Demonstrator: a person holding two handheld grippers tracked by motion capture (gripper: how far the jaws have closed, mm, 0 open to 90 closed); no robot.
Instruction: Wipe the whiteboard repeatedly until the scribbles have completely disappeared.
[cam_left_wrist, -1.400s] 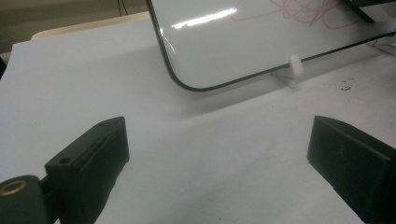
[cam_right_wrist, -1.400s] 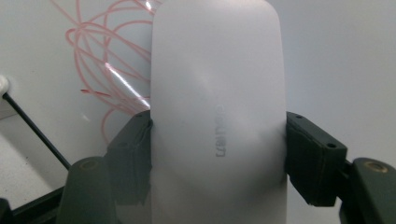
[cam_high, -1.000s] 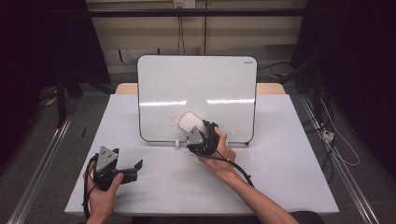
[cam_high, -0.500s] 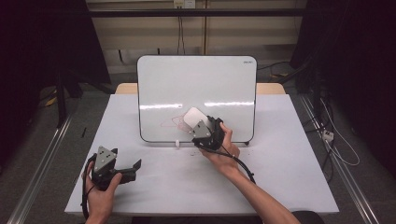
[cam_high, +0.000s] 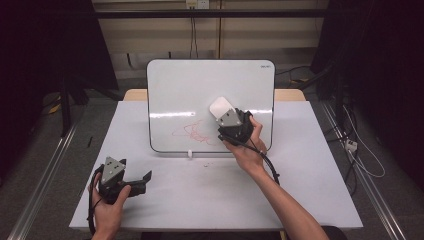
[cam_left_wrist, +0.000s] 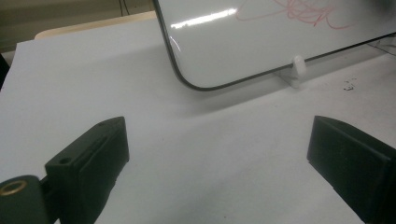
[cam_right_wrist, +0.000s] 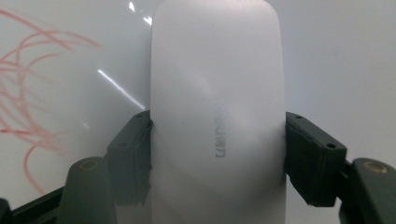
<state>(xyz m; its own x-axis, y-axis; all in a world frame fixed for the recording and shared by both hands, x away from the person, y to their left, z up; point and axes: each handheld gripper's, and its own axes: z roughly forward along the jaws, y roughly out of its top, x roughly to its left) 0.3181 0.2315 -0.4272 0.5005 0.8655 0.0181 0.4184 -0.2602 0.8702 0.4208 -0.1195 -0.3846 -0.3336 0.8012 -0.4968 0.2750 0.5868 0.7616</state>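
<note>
A whiteboard (cam_high: 180, 90) stands upright at the back of the table with red scribbles (cam_high: 195, 132) low on its face. My right gripper (cam_high: 222, 115) is raised in front of the board, shut on a white eraser (cam_high: 221, 108) that sits just right of and above the scribbles. In the right gripper view both black jaws press the sides of the eraser (cam_right_wrist: 217, 116), with the red scribbles (cam_right_wrist: 28, 84) off to its left. My left gripper (cam_high: 142, 178) rests low on the table at the front left, open with nothing between its jaws (cam_left_wrist: 215, 158).
The white table (cam_high: 310, 165) has free room at the right and in front of the board. A small white clip foot (cam_high: 190, 154) props the board's lower edge, seen also as the clip foot (cam_left_wrist: 298, 70). Tiny dark specks (cam_left_wrist: 348, 85) lie near it.
My right gripper has carried the eraser up and to the right across the board's face. The left gripper has stayed put.
</note>
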